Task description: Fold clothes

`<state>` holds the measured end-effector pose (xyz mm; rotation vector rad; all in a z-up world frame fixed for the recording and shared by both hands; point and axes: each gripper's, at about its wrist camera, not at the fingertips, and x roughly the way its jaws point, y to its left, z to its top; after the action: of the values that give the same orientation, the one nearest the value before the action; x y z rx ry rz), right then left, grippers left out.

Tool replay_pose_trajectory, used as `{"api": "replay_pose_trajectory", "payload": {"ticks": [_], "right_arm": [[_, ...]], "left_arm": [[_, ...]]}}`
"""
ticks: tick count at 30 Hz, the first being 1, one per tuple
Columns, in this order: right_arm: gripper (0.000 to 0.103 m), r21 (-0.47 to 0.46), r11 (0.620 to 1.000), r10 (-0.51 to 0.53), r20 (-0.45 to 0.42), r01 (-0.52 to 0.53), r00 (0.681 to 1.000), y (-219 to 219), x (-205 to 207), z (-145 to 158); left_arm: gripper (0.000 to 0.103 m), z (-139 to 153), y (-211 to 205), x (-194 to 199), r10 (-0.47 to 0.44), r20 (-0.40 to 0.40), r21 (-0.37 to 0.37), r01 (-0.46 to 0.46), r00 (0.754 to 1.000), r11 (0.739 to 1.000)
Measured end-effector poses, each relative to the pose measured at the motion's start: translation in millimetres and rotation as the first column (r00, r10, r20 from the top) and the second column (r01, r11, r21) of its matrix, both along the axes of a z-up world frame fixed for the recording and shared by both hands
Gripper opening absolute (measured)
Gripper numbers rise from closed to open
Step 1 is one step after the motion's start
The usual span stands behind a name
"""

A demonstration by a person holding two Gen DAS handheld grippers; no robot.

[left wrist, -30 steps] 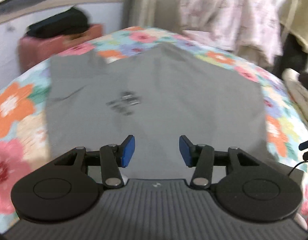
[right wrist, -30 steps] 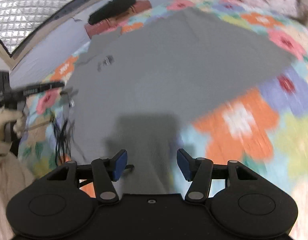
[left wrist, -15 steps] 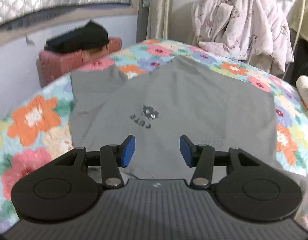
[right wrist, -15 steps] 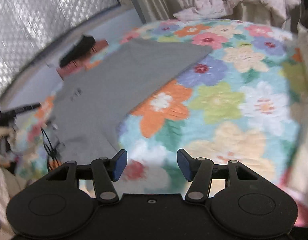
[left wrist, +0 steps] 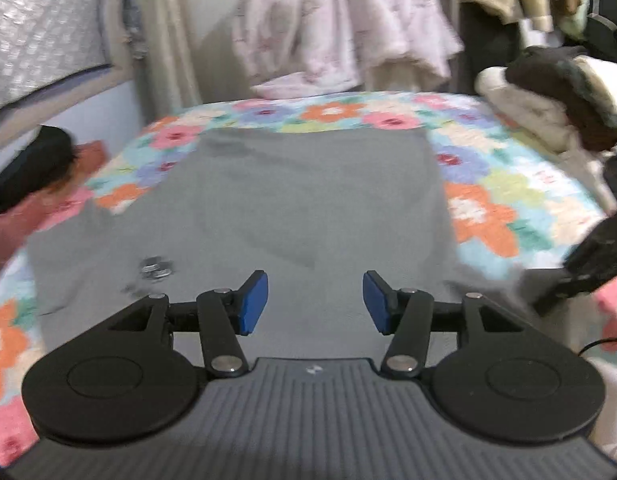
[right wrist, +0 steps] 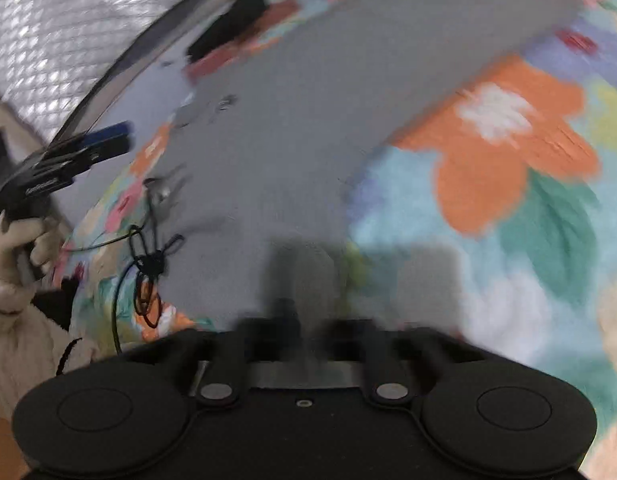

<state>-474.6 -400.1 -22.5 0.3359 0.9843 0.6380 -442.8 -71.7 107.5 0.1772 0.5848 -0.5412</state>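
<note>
A grey T-shirt lies spread flat on the floral bedspread, with a small dark print at its near left. My left gripper is open and empty, hovering above the shirt's near part. In the right wrist view the shirt runs from the middle to the far edge. My right gripper is low at the shirt's near edge; its fingertips are blurred and dark, so its state is unclear. The left gripper shows at the far left there, in a hand.
A pile of light and dark clothes sits at the bed's right edge. A pink garment hangs behind the bed. A black item on a red box stands left. A black cable lies tangled by the shirt's near left.
The left gripper has swung its view right, toward the bed's far end. The right gripper has dropped down close to the shirt's near edge, and its blue pads are no longer distinct.
</note>
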Motion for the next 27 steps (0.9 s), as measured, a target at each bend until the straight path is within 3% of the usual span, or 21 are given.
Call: {"api": "replay_pose_trajectory", "payload": {"ticks": [8,12,15,18,19,20,21,24,27], "right_arm": [[0.008,0.179,0.983,-0.072,0.148,0.044,0.986,20,89,81],[0.007,0.208,0.978,-0.029,0.156,-0.004,0.987,52,136,110],[0.007,0.181,0.982,0.015,0.174,-0.047,0.985,79,163,128],[0.007,0.181,0.981,0.027,0.195,-0.063,0.980,101,175,142],[0.007,0.180,0.981,0.032,0.202,-0.070,0.979,106,180,146],[0.007,0.175,0.982,0.027,0.213,-0.065,0.977,108,183,147],[0.007,0.174,0.983,0.022,0.216,-0.060,0.976,110,187,148],[0.007,0.154,0.987,0.017,0.222,-0.052,0.975,117,199,146],[0.008,0.132,0.990,0.012,0.228,-0.043,0.974,122,210,141]], "left_arm": [[0.052,-3,-21,4,-0.149,0.003,-0.135,0.148,0.989,0.980],[0.068,3,-20,0,-0.181,0.035,-0.217,0.185,0.983,0.958],[0.071,1,-23,8,-0.150,0.033,-0.194,0.153,0.988,0.969],[0.072,-10,-30,35,-0.093,-0.028,-0.157,0.087,0.995,0.984],[0.062,-14,-31,46,-0.084,-0.062,-0.154,0.074,0.995,0.985],[0.044,-19,-32,55,-0.072,-0.087,-0.142,0.059,0.994,0.988],[0.004,-23,-34,62,-0.047,-0.097,-0.102,0.037,0.994,0.994],[0.003,-27,-30,72,0.050,-0.003,0.023,-0.050,0.999,0.999],[0.003,-30,6,94,0.196,-0.037,-0.060,-0.198,0.980,0.978]]}}
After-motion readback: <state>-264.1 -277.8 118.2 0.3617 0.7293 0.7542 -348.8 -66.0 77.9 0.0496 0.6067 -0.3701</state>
